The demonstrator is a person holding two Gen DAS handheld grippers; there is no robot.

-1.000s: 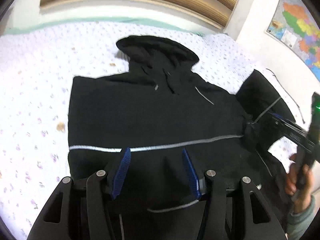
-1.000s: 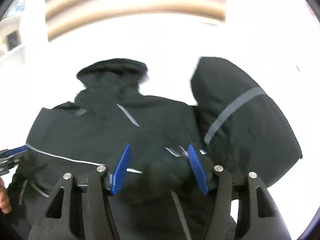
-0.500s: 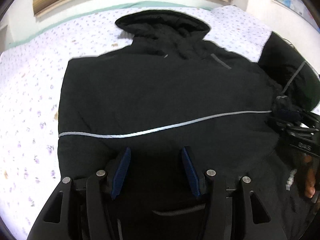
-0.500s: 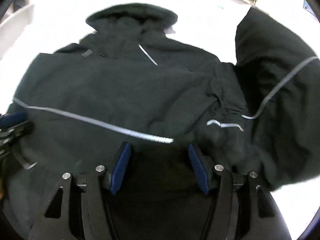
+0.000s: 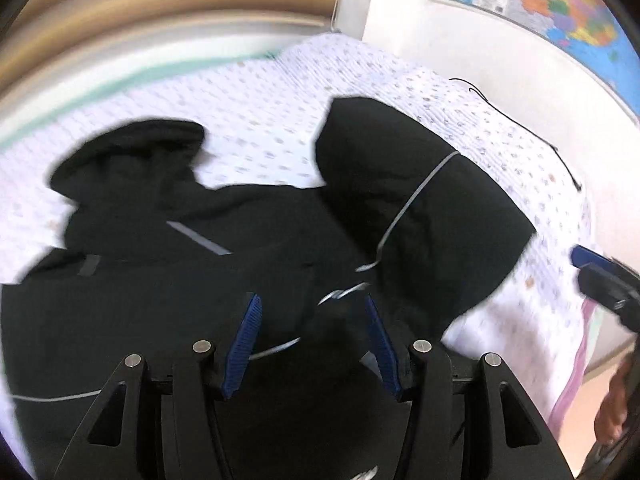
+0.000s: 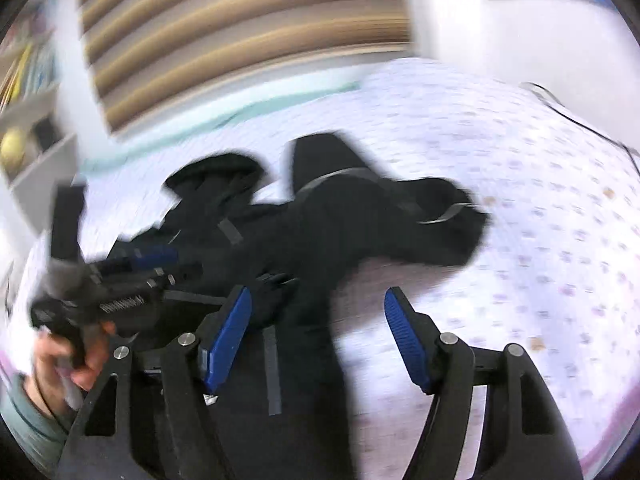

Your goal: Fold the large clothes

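A black hooded jacket (image 5: 192, 280) with thin grey reflective stripes lies spread on a white flowered bedspread (image 5: 280, 112). Its hood (image 5: 128, 152) points away and one sleeve (image 5: 408, 208) sticks out at the right. My left gripper (image 5: 312, 336) is open, low over the jacket near the sleeve's root. In the right wrist view the jacket (image 6: 340, 224) lies ahead. My right gripper (image 6: 320, 328) is open and empty, its left pad over the jacket's edge, its right pad over the bedspread (image 6: 540, 240). The left gripper (image 6: 120, 276) shows at the left in a hand.
A wooden slatted headboard (image 5: 160, 20) runs behind the bed. A wall map (image 5: 540, 4) hangs at the right. A thin black cable (image 5: 520, 128) lies along the bed's right edge. The right gripper (image 5: 604, 280) shows at the right. Shelves (image 6: 28, 120) stand at the far left.
Both views have swung right and back from the jacket body. The sleeve is now in front of the left gripper. The right gripper has pulled off to the jacket's right edge. Both stay open.
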